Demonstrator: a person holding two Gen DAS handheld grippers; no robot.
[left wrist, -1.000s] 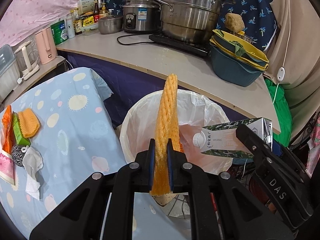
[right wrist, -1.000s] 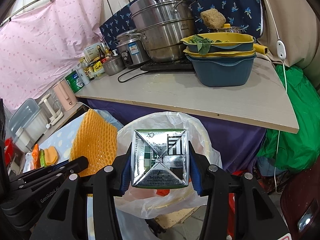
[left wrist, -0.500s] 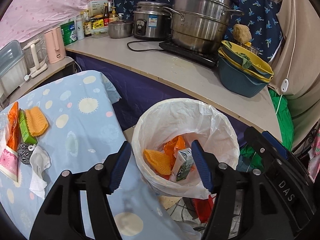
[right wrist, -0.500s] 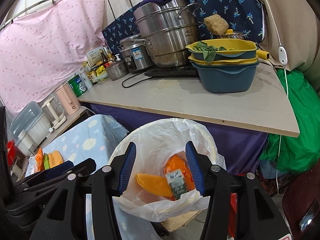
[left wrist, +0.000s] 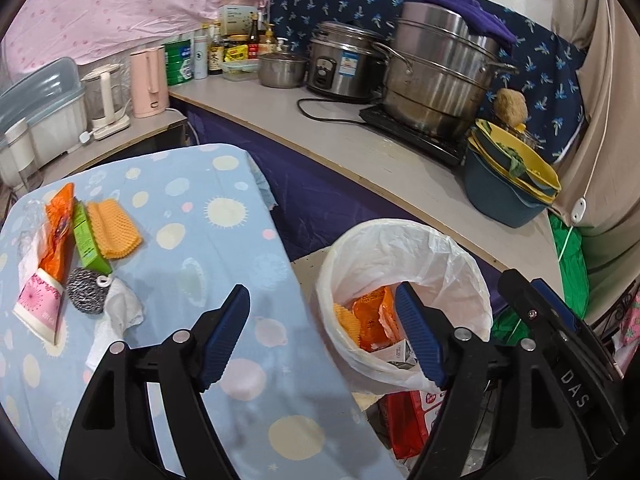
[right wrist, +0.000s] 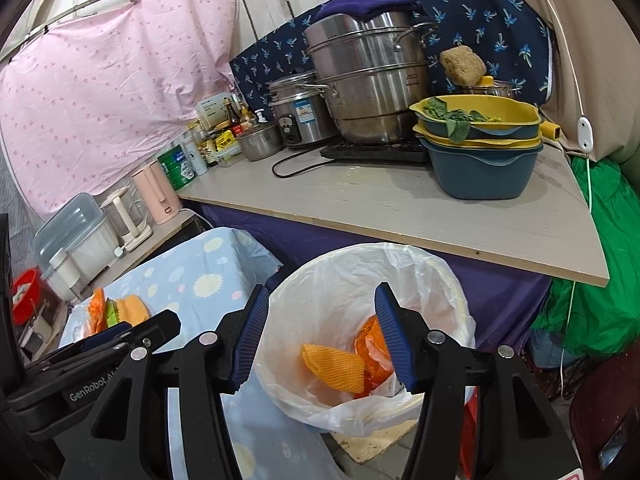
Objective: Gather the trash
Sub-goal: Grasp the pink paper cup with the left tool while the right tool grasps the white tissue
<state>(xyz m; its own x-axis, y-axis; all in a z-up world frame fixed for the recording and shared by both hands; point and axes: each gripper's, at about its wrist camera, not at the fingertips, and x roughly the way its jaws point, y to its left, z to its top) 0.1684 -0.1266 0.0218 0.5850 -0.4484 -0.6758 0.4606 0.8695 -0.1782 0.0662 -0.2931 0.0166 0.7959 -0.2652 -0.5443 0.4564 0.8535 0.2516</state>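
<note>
A bin lined with a white bag (left wrist: 452,264) (right wrist: 332,276) stands on the floor beside the blue-clothed table (left wrist: 208,248). In it lie an orange foam net (right wrist: 332,364) (left wrist: 346,322), an orange wrapper (left wrist: 370,316) and a drink carton (left wrist: 396,354). My left gripper (left wrist: 322,334) hangs over the table edge and bin, its jaws opening with nothing between them. My right gripper (right wrist: 320,330) hovers above the bin, jaws also opening and empty. On the table's left lie another foam net (left wrist: 114,230), a green box (left wrist: 88,240), an orange packet (left wrist: 58,236), a pink cup (left wrist: 38,310), a steel scourer (left wrist: 84,290) and a tissue (left wrist: 120,316).
A grey counter (right wrist: 400,208) behind the bin carries steel pots (right wrist: 368,92), a rice cooker (left wrist: 340,68), stacked basins (right wrist: 480,148) and bottles. A pink kettle (left wrist: 150,80) and clear boxes stand at the left. A green bag (right wrist: 600,264) lies at the right, a red packet (left wrist: 404,416) on the floor.
The left gripper let the orange foam net fall into the bin and the right gripper let the carton fall in. Both jaws have spread, and both grippers have drawn back and up.
</note>
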